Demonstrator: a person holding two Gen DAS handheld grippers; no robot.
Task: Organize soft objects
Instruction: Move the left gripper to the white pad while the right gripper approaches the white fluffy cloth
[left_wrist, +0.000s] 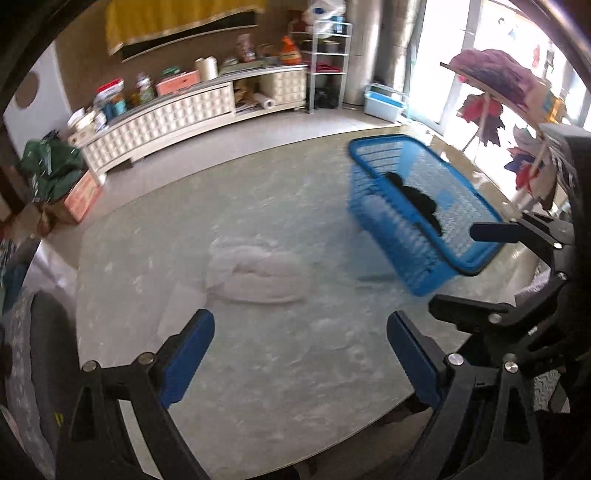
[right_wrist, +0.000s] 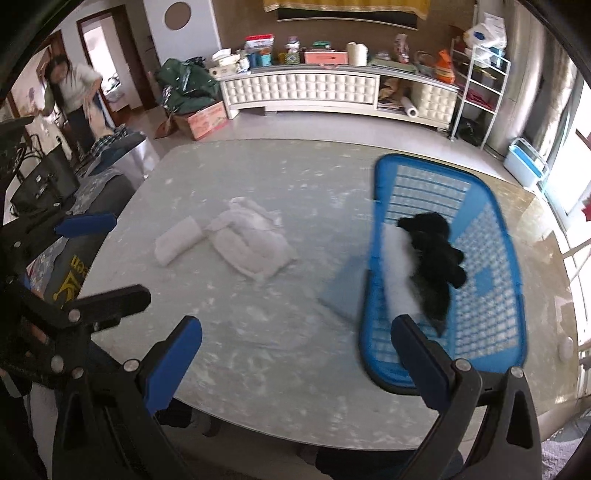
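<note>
Closest in, the left gripper hangs above the near edge of the pale marbled counter with its blue-padded jaws spread wide and nothing between them. The right gripper hovers the same way over its side of the counter, jaws wide apart and empty, its right finger overlapping the near rim of the blue basket.

A little further in, near the middle of the counter, lies a heap of white cloths, loosely folded, with a small rolled white cloth just beside it on the left. To the right the blue basket sits on the counter, blurred; inside it a black soft item lies against a white one.

Beyond the counter a long white cabinet runs along the far wall, cluttered on top, with a metal shelf rack at its right end. A person stands in the far-left doorway.
</note>
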